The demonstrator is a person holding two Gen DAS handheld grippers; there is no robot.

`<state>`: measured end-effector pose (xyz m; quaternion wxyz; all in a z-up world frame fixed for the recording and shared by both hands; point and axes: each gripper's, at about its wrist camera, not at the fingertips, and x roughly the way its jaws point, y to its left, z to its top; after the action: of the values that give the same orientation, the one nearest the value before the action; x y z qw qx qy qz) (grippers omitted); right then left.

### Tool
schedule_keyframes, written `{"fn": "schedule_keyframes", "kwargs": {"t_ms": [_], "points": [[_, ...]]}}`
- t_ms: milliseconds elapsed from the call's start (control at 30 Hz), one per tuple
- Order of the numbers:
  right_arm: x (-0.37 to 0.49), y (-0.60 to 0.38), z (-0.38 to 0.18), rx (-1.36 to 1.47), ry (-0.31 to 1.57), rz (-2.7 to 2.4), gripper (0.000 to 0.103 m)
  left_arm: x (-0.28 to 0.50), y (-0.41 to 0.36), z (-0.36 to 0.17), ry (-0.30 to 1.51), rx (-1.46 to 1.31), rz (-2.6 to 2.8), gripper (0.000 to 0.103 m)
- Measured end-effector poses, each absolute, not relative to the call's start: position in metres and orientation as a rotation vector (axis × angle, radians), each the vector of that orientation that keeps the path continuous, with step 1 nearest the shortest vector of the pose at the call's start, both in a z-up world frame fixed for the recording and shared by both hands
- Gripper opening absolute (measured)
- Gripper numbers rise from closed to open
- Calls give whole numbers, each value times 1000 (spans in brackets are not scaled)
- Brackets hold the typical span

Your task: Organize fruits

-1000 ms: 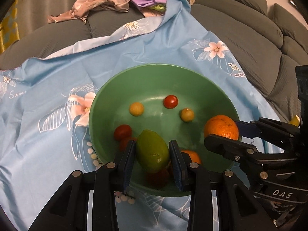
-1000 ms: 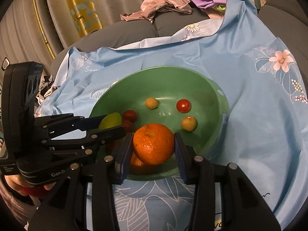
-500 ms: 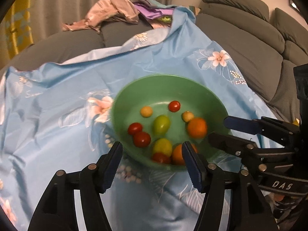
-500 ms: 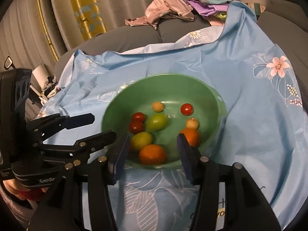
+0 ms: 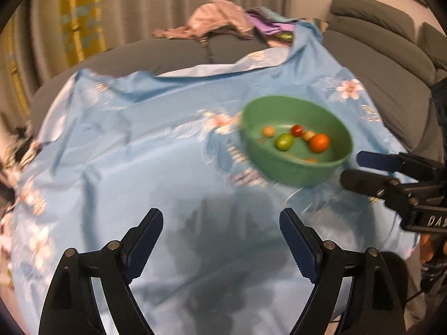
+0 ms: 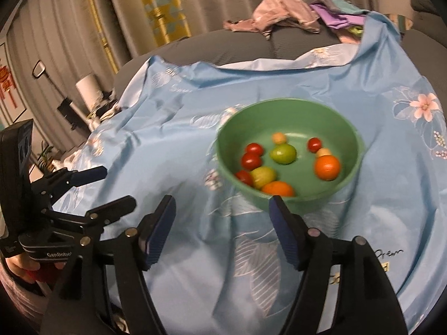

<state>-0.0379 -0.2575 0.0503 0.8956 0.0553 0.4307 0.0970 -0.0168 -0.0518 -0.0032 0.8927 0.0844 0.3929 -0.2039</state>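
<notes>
In the left wrist view, the left gripper (image 5: 220, 233) is seen spread wide, with nothing between its blue pads. Its jaws have just been opening, and only the blue flowered cloth (image 5: 134, 156) is seen below them. The green bowl (image 5: 296, 173) is found near the far right edge of the cloth. A green fruit (image 5: 284, 141), an orange (image 5: 319, 143) and some small red and yellow ones are seen inside it, a bit blurred. The fruits are most likely kept in the bowl so they cannot roll away on the soft cloth. The right gripper (image 5: 360, 171) is seen at the right side, just beside the bowl, and its jaws are parted and empty. A pile of clothes (image 5: 212, 26) has been left on the grey sofa beyond the far edge of the cloth.

In the right wrist view, the right gripper (image 6: 222, 227) is seen partly open with nothing in it. Its jaws have just been opening too. The bowl (image 6: 290, 111) is seen just past its pads, toward the right side of the cloth (image 6: 156, 145). Two oranges (image 6: 327, 168), two green fruits (image 6: 282, 153) and some little tomatoes (image 6: 251, 160) are seen lying in it. The left gripper (image 6: 111, 188) is seen low at the left, open and empty, well apart from the bowl
</notes>
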Motion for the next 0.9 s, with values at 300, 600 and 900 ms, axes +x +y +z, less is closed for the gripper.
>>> {"fn": "schedule_keyframes", "kwargs": {"t_ms": [300, 600, 900], "points": [[-36, -212, 40, 72, 951, 282, 79, -38, 8, -11, 844, 116, -268, 85], [-31, -170, 33, 10, 995, 350, 82, -41, 36, -12, 836, 69, -229, 86], [-27, -181, 51, 27, 952, 301, 85, -20, 22, 16, 786, 3, -314, 86]]}}
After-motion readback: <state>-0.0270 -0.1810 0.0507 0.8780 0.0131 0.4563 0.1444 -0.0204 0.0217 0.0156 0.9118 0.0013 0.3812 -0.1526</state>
